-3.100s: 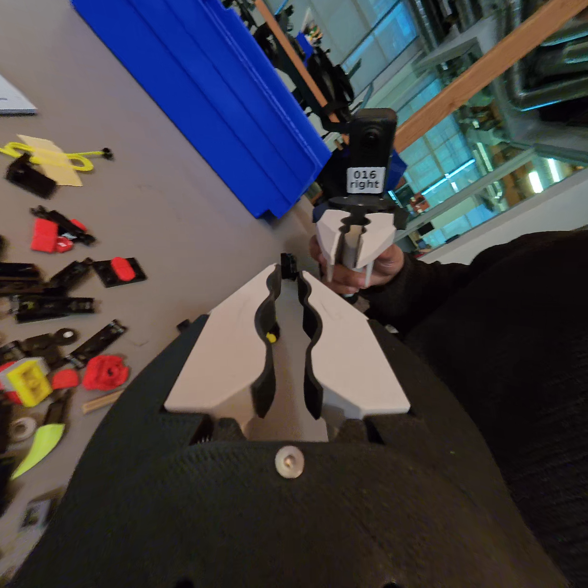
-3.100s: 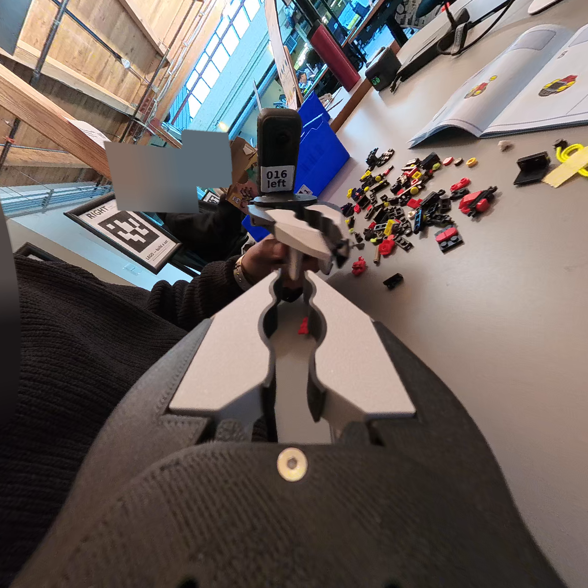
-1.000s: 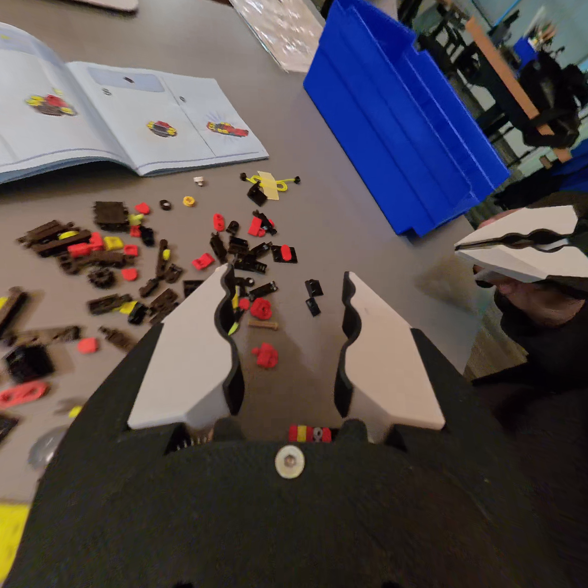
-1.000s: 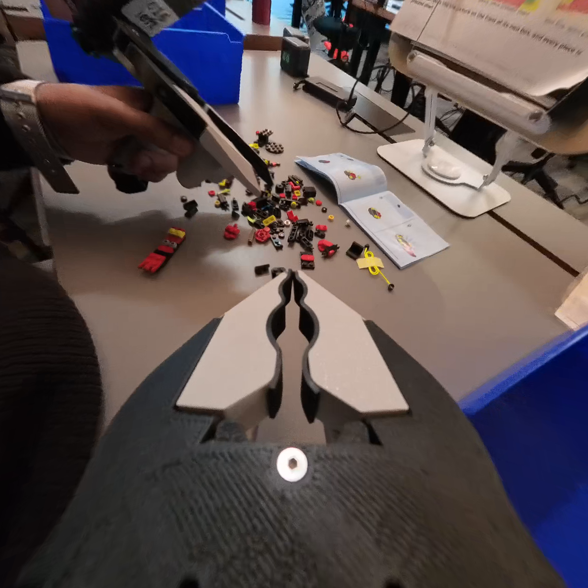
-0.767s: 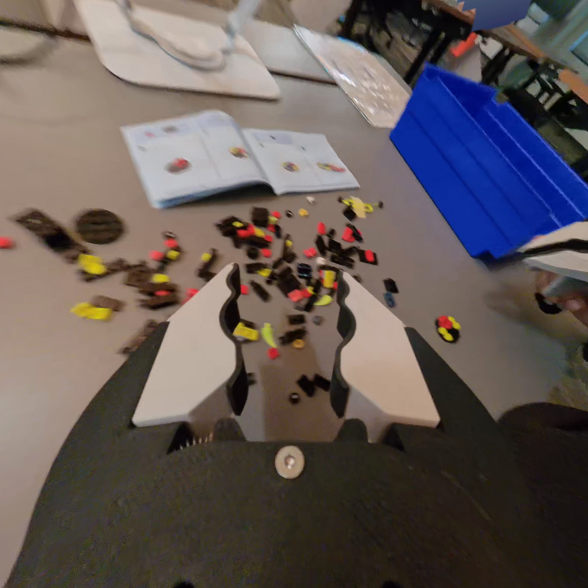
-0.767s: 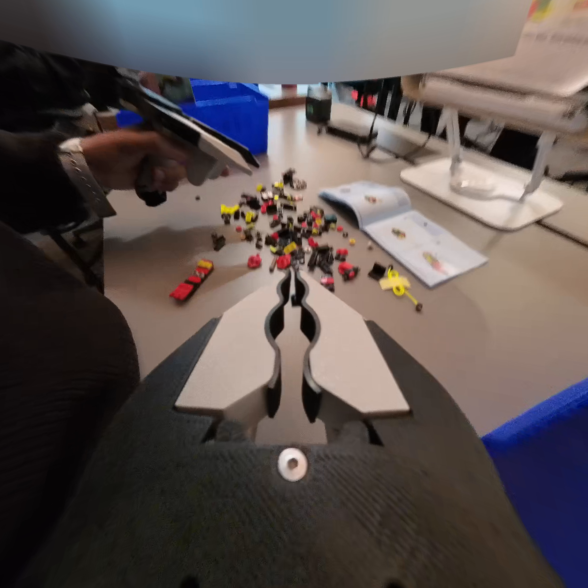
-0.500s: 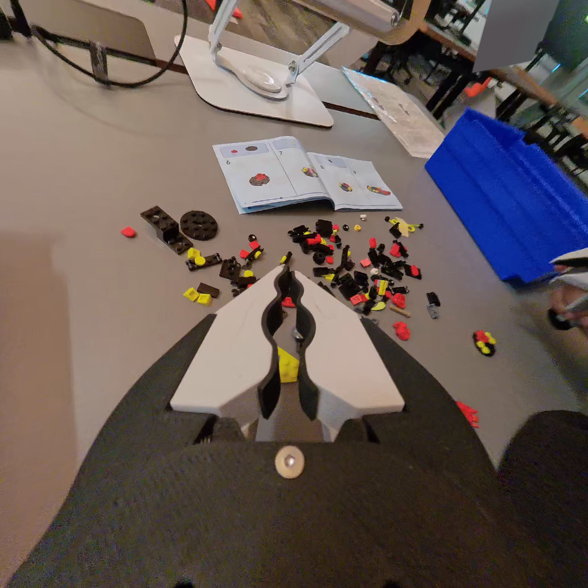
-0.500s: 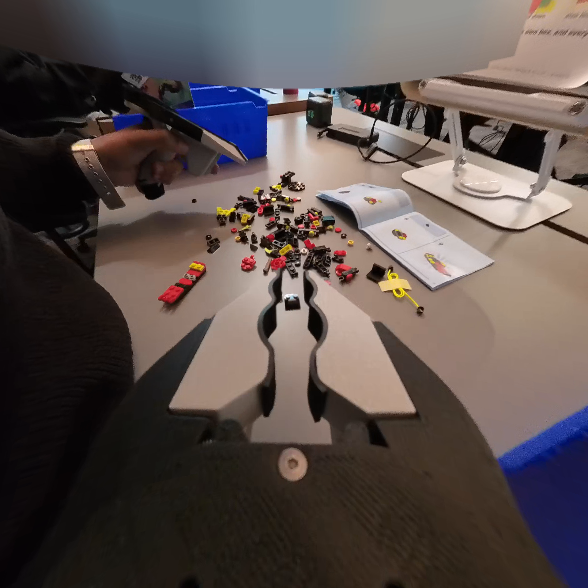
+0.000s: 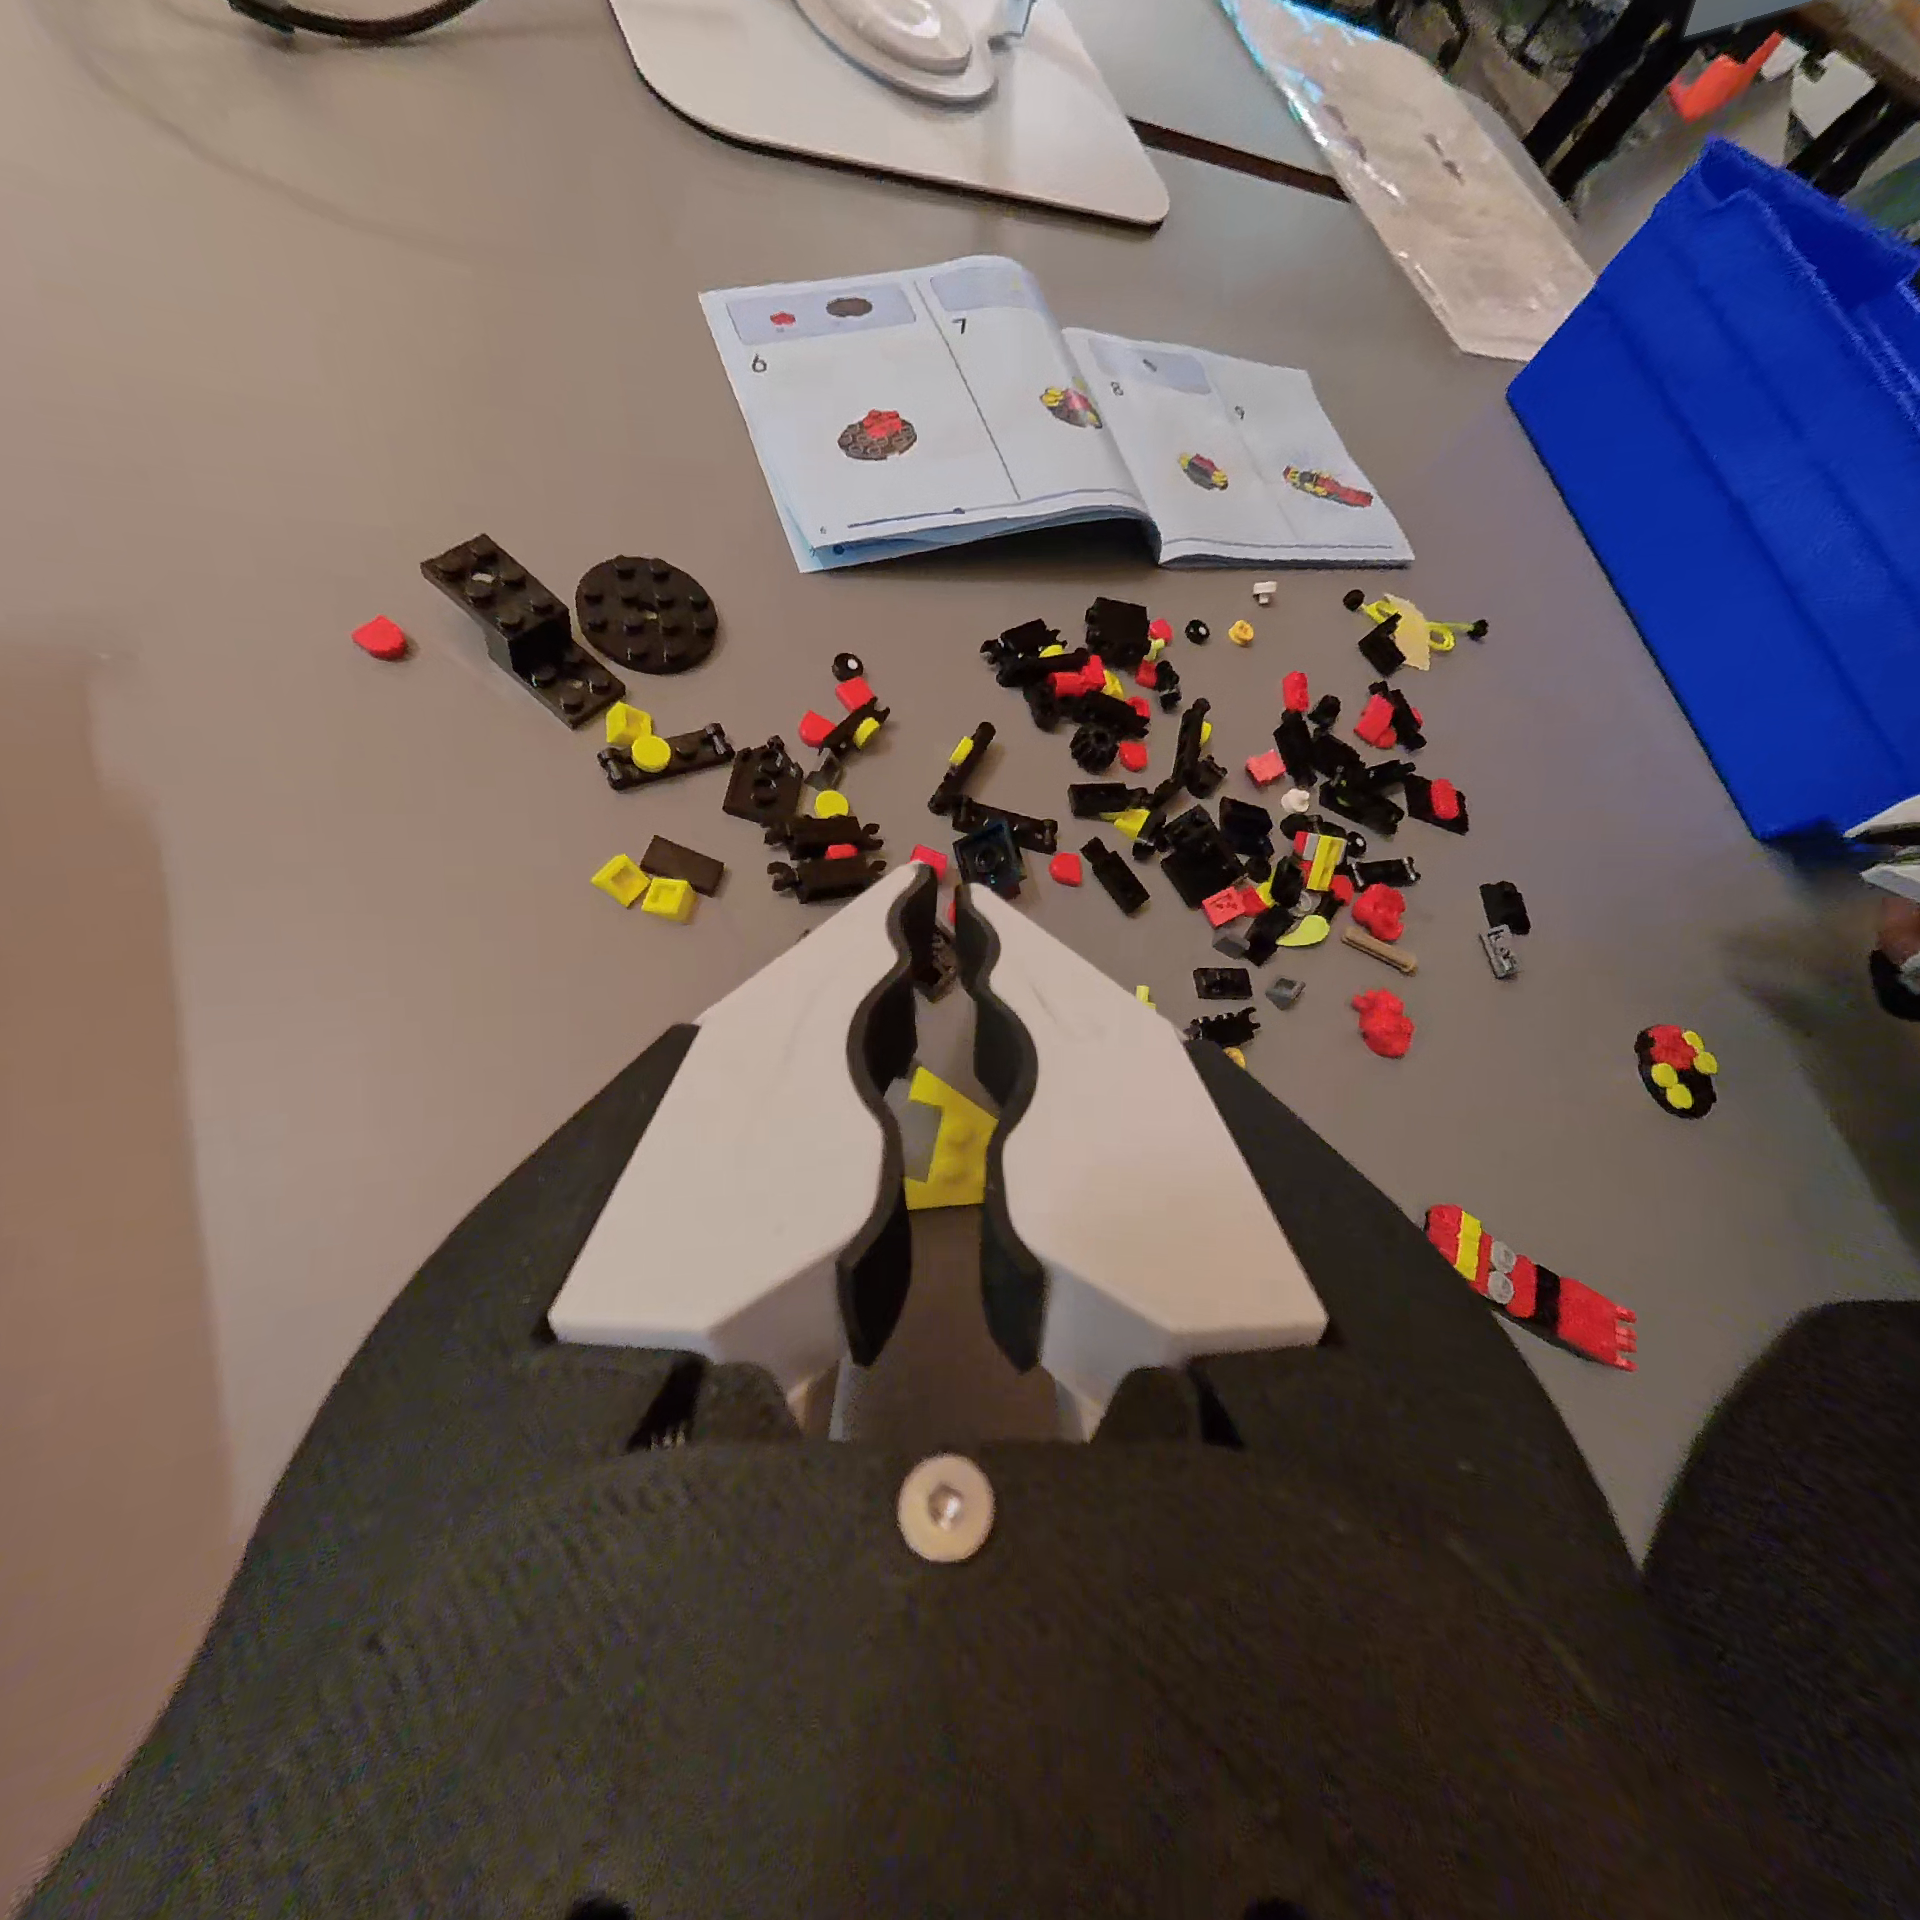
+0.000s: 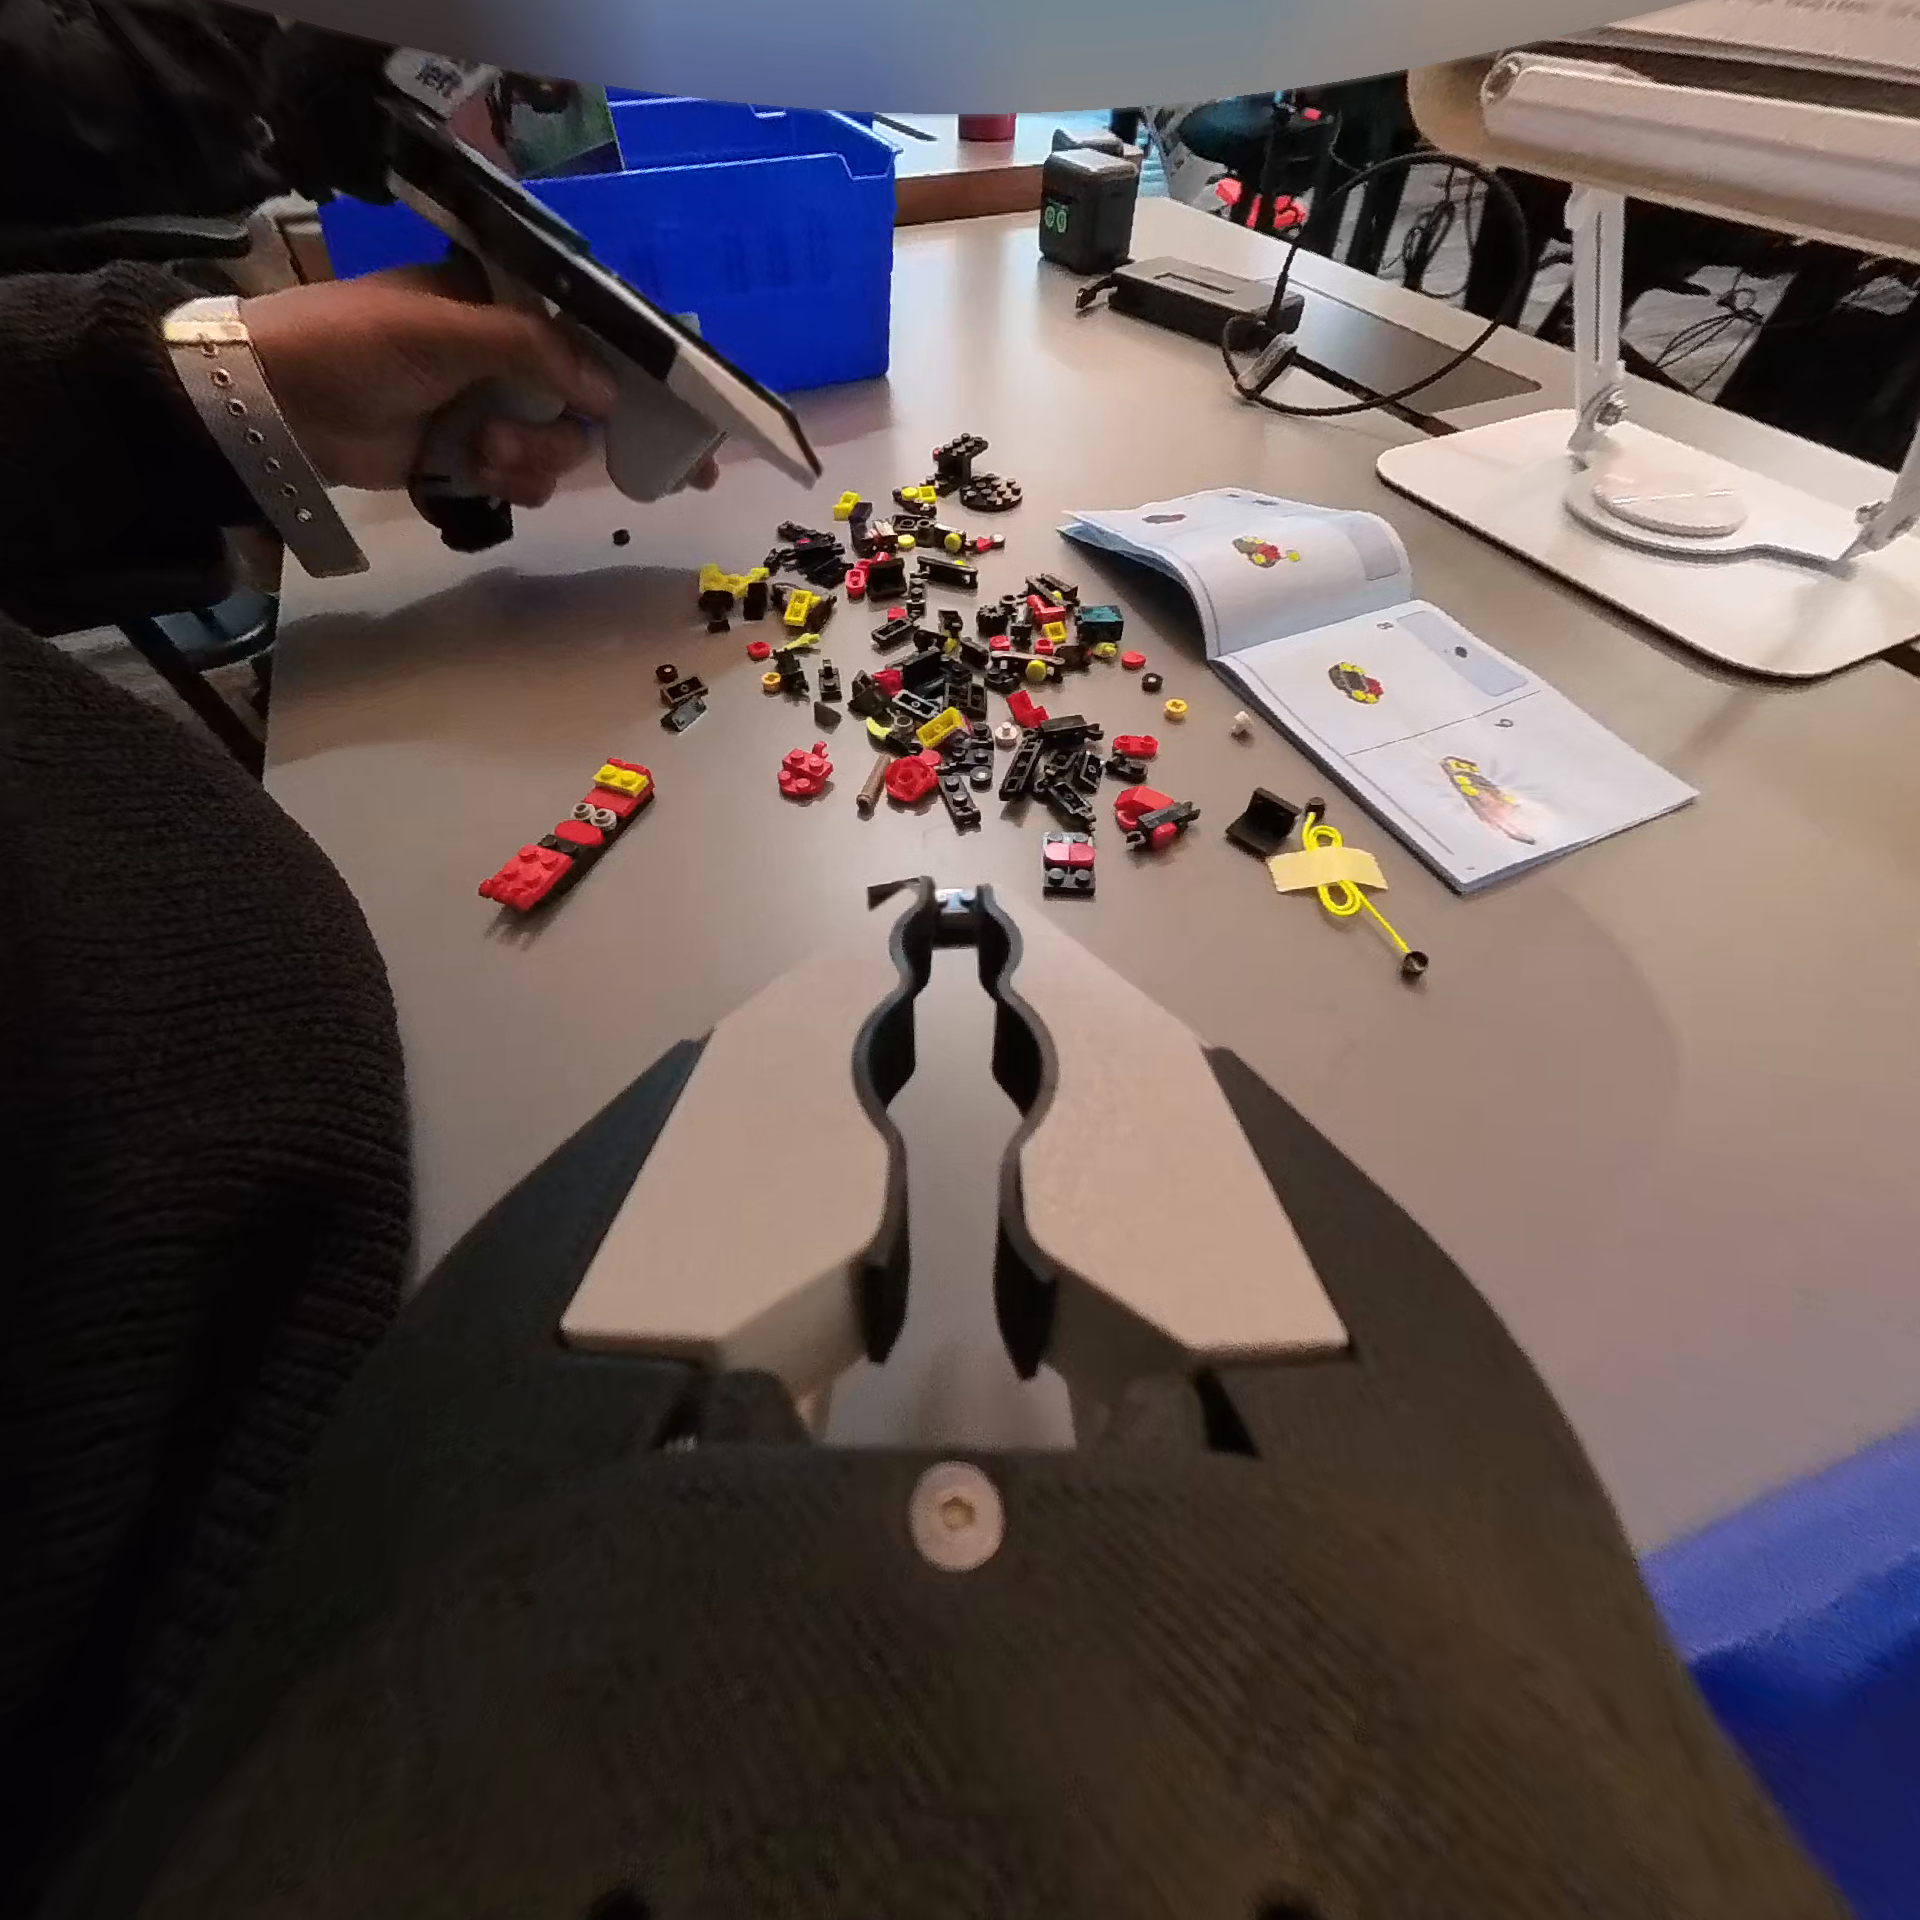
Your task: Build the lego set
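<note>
Left wrist view looks down on a grey table (image 9: pixel 260 436) strewn with toy bricks. At far left lie a small red piece (image 9: pixel 379 637), a long black plate (image 9: pixel 520 629) running from upper left to lower right, and a round black plate (image 9: pixel 645 613) just beside it. The left gripper (image 9: pixel 940 902) hangs above the scatter of loose pieces (image 9: pixel 1195 790), its fingers drawn almost together with only a thin slit between the tips; a yellow brick (image 9: pixel 948 1148) shows through the gap farther back, though whether it is clamped or simply lying on the table below cannot be told. Beyond the scatter an open instruction booklet (image 9: pixel 1039 416) lies flat, and behind it the white base of a stand (image 9: pixel 883 114). To the right sit a small round black, red and yellow assembly (image 9: pixel 1675 1068) and, nearer the camera, a long red, black and yellow strip assembly (image 9: pixel 1527 1288), its long axis running upper left to lower right, apart from the pile. A blue bin (image 9: pixel 1745 499) stands at the right edge.

Right wrist view shows the same strip (image 10: pixel 566 831) at left, angled lower left to upper right, clear of the pile. The right gripper (image 10: pixel 954 902) is nearly closed, its tips pinching a small dark piece (image 10: pixel 956 902) above bare table. A yellow string with paper tag (image 10: pixel 1335 873) lies to the right, beside the booklet.
</note>
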Available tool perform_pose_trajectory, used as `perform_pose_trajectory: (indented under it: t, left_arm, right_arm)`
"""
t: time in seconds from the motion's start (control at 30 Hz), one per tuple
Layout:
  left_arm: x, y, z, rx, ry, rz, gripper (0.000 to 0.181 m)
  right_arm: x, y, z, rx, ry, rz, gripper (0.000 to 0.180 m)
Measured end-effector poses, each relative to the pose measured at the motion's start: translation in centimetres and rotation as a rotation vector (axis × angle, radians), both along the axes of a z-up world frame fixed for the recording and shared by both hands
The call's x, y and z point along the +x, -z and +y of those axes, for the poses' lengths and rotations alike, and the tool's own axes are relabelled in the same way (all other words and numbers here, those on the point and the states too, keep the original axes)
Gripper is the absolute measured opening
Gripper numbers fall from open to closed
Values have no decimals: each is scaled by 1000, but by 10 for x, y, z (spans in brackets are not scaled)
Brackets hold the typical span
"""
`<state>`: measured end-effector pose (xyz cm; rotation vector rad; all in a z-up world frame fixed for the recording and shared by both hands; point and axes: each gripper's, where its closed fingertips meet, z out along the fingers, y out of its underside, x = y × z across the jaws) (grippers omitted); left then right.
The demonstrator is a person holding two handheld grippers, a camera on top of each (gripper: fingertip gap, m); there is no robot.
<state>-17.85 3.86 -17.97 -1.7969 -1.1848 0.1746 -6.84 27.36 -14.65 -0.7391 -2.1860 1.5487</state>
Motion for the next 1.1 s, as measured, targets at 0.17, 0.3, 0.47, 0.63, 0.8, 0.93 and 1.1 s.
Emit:
perform_pose_trajectory:
  t: [0.17,0.3,0.47,0.63,0.8,0.93,1.1]
  left_arm:
    - [3,18,8,-86,31,-42,13]
    - [-1,21,21,-134,39,-1,26]
    - [-4,32,27,-217,39,-11,26]
    - [-9,30,29,-161,-1,-50,21]
    - [-10,23,28,-51,-17,-106,0]
    - [-15,6,26,153,-53,-136,0]
    - [3,-84,42,842,168,-77,0]
  right_arm:
    - [-3,1,3,-16,16,-26,6]
    - [-2,2,1,-13,11,-37,5]
    - [6,-13,1,-36,-2,6,5]
    - [14,-25,8,-53,18,40,5]
    - [19,-35,15,-93,37,53,5]
    - [20,-38,18,-109,46,54,5]
    - [19,-36,17,-113,42,42,5]
